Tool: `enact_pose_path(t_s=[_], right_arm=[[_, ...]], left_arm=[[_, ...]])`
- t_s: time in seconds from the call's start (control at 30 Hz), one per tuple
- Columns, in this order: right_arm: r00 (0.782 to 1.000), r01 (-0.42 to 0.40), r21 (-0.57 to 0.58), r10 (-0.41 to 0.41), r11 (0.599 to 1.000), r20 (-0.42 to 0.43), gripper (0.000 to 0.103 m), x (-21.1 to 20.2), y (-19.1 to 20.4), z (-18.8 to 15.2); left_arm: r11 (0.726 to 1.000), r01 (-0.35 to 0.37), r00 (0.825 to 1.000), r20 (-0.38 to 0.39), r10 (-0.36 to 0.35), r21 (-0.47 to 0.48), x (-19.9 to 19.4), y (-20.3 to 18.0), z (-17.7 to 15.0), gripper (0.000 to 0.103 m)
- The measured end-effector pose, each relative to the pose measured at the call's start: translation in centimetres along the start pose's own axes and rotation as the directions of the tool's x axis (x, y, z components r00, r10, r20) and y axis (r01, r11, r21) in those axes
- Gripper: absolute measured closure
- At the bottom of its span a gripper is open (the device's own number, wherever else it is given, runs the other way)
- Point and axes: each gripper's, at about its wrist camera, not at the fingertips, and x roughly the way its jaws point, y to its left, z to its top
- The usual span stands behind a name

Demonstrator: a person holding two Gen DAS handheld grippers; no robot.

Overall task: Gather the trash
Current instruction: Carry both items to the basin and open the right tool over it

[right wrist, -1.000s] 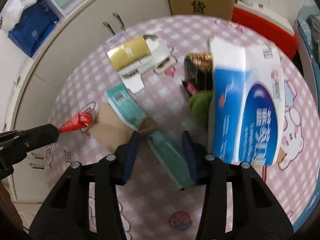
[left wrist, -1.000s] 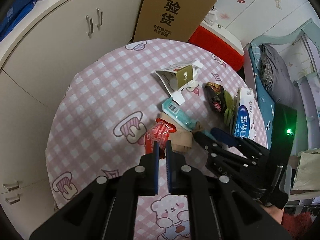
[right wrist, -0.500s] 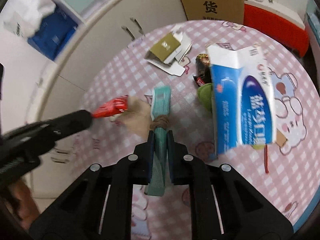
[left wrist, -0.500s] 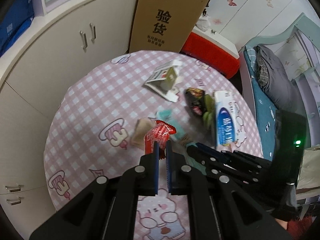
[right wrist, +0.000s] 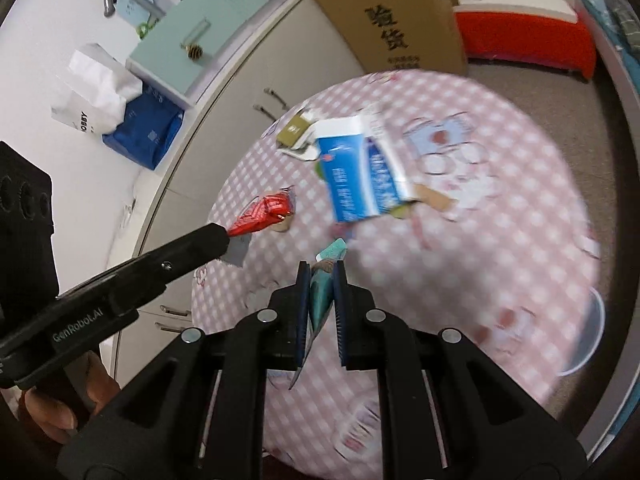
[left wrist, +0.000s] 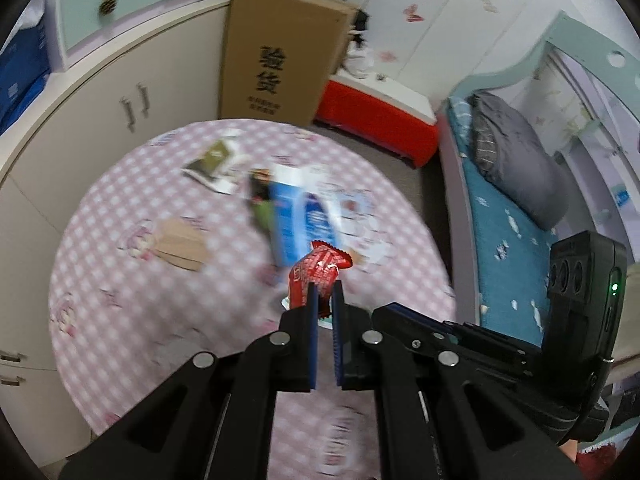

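My left gripper (left wrist: 325, 288) is shut on a crumpled red wrapper (left wrist: 318, 270), held above the round table (left wrist: 120, 184). From the right wrist view, that red wrapper (right wrist: 264, 214) sticks out of the left gripper's black tip at the left. My right gripper (right wrist: 321, 270) is shut on a flattened teal box (right wrist: 322, 294), lifted off the cloth. On the table lie a blue and white carton (right wrist: 360, 172), a gold and white opened box (left wrist: 212, 160), a brown paper piece (left wrist: 180, 244) and a dark snack wrapper (left wrist: 260, 188). The picture is blurred by motion.
A tall cardboard box (left wrist: 276, 56) and a red and white bin (left wrist: 380, 108) stand behind the table. Cream cupboards (left wrist: 100, 92) curve along the left. A bed with a blue sheet (left wrist: 508, 224) lies to the right. A hand (right wrist: 60, 404) holds the left gripper's handle.
The right gripper closed on the teal box and lifted it off the table. Both grippers rose and pulled back from the table, each carrying its piece; the brown paper stayed on the cloth.
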Motion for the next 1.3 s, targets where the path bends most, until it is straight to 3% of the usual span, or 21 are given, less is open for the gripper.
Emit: enact_pose_path(t_s=[0.2, 0.37, 0.57, 0.73, 0.77, 0.83, 0.87, 0.9, 1.07, 1.3], right_arm=[[0.994, 0.073, 0.044, -0.077, 0.996, 0.081, 0.091, -7.1, -4.8, -2.6], [0.975, 0.140, 0.133, -0.160, 0.981, 0.152, 0.091, -12.9, -9.8, -5.1], [0.930, 0.229, 0.256, -0.288, 0.939, 0.226, 0.091, -19.6, -15.7, -8.3], [0.895, 0.273, 0.325, -0.364, 0.905, 0.259, 0.091, -22.8, -19.1, -9.9], [0.891, 0.258, 0.340, -0.358, 0.905, 0.278, 0.089, -23.3, -19.9, -10.0], [0.882, 0.226, 0.363, -0.348, 0.904, 0.318, 0.070, -23.8, -21.6, -9.8], [0.871, 0.244, 0.372, -0.371, 0.896, 0.322, 0.036, -23.9, -22.3, -9.7], [0.865, 0.250, 0.374, -0.380, 0.893, 0.329, 0.032, -23.9, -22.7, -9.7], [0.866, 0.237, 0.427, -0.389, 0.873, 0.314, 0.032, -24.6, -24.9, -10.4], [0.845, 0.265, 0.483, -0.442, 0.834, 0.300, 0.031, -25.8, -25.9, -11.9]], left_arm=[[0.993, 0.070, 0.998, 0.001, -0.071, 0.096, 0.3, -9.0, -2.7, 0.097], [0.972, 0.147, 0.989, -0.023, -0.145, 0.183, 1.7, -16.4, -4.6, 0.097], [0.933, 0.230, 0.973, -0.078, -0.217, 0.278, 3.7, -23.9, -6.7, 0.097], [0.903, 0.272, 0.962, -0.112, -0.248, 0.332, 5.3, -28.6, -7.7, 0.097], [0.898, 0.276, 0.961, -0.118, -0.250, 0.343, 5.6, -29.4, -7.9, 0.097], [0.891, 0.278, 0.960, -0.127, -0.249, 0.359, 6.2, -30.6, -8.0, 0.097], [0.888, 0.277, 0.960, -0.133, -0.245, 0.366, 6.5, -31.1, -8.0, 0.097], [0.886, 0.274, 0.961, -0.137, -0.239, 0.374, 6.8, -31.5, -8.0, 0.097], [0.877, 0.261, 0.964, -0.160, -0.213, 0.404, 8.1, -33.0, -7.8, 0.097], [0.861, 0.264, 0.960, -0.204, -0.192, 0.434, 10.0, -34.6, -7.9, 0.097]])
